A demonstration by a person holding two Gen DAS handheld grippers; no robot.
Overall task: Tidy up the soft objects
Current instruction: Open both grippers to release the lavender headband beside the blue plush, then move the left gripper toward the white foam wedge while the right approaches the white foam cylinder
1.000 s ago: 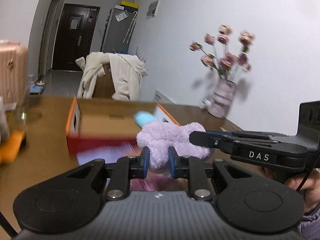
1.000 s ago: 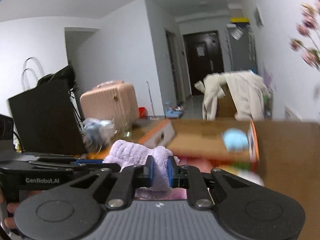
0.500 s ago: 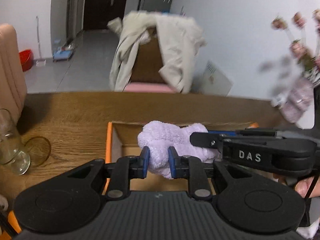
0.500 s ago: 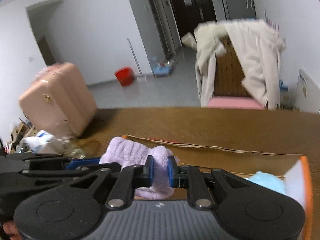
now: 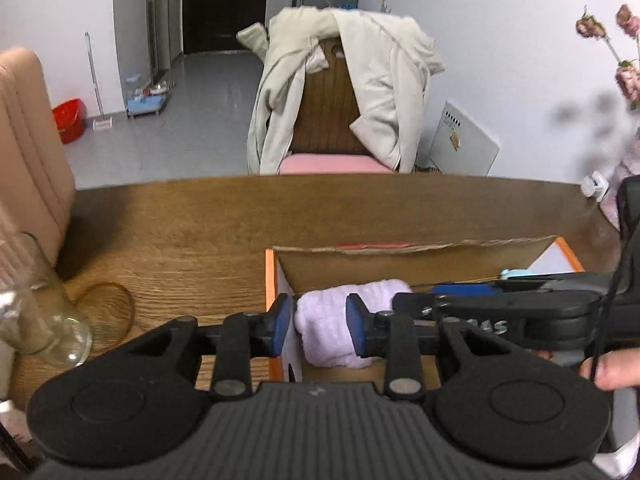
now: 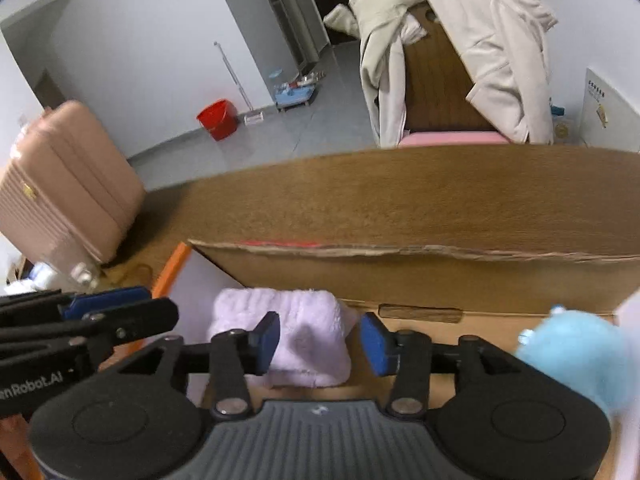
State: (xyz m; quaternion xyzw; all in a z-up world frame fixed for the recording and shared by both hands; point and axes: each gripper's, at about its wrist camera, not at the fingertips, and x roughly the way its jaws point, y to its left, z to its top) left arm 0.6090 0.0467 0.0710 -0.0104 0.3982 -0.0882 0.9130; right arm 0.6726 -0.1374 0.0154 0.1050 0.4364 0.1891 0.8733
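Observation:
A folded lilac towel (image 5: 330, 330) (image 6: 298, 332) lies inside the cardboard box with the orange rim (image 5: 270, 280) (image 6: 400, 276), at its left end. My left gripper (image 5: 317, 328) straddles the towel. Its jaws are opening, and a gap shows at the left pad. My right gripper (image 6: 320, 340) also straddles it, jaws opening, with the right pad clear of the cloth. Each gripper shows side-on in the other's view: the right gripper (image 5: 416, 299) and the left gripper (image 6: 158, 306). A light blue plush toy (image 6: 576, 354) (image 5: 510, 273) sits at the box's right end.
The box stands on a wooden table (image 5: 180, 232). A clear glass vessel (image 5: 38, 312) stands at the table's left, a flower vase (image 5: 628, 80) at the far right. Behind the table are a chair draped with a beige coat (image 5: 352, 80) and a pink suitcase (image 6: 60, 188).
Both grippers carried the lilac towel forward over the box and down into it. Their jaws then spread apart, and the towel now rests in the box.

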